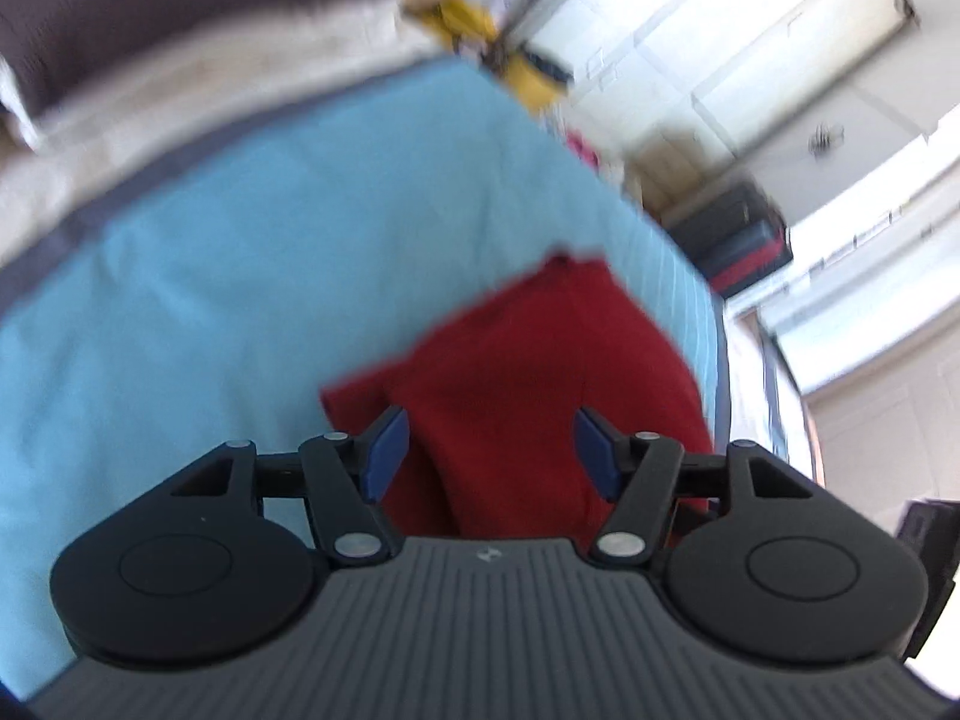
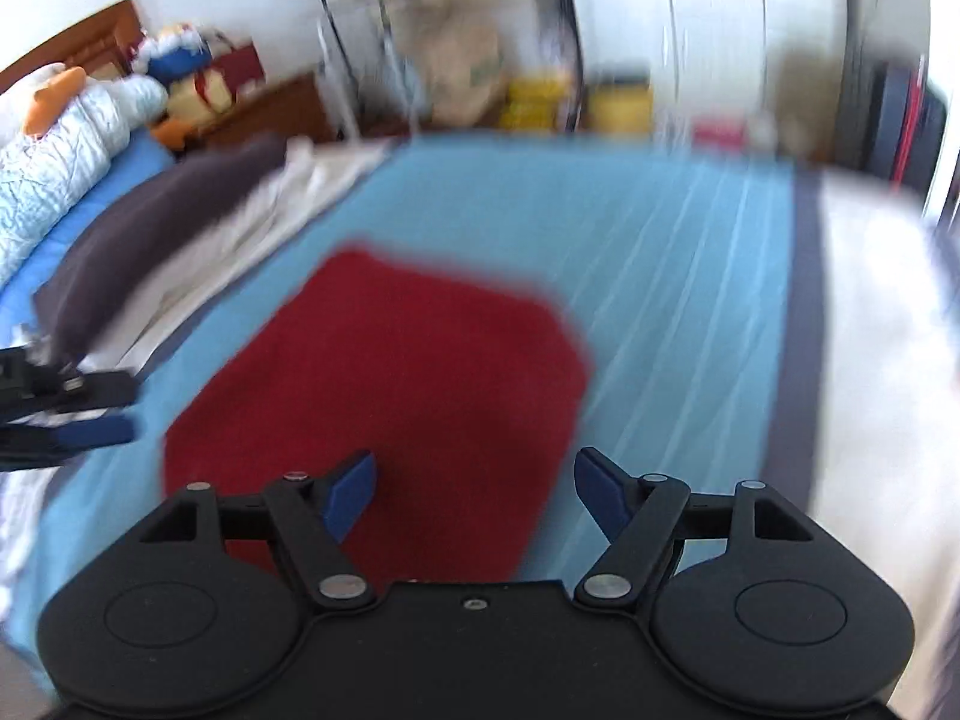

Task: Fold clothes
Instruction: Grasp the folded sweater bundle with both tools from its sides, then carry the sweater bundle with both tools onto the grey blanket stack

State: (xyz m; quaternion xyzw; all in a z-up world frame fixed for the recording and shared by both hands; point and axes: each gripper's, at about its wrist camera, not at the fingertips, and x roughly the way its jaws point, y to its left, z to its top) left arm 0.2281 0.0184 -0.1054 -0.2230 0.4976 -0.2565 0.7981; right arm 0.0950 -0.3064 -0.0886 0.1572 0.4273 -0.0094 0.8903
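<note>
Right wrist view: both tongs [image 2: 474, 489] gape empty over red garment [image 2: 390, 396] on blue bedsheet [image 2: 660, 276].

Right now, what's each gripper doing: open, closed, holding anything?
Left gripper: open, holding nothing, above the red garment.
Right gripper: open, holding nothing, over the same garment on the blue sheet.
</note>
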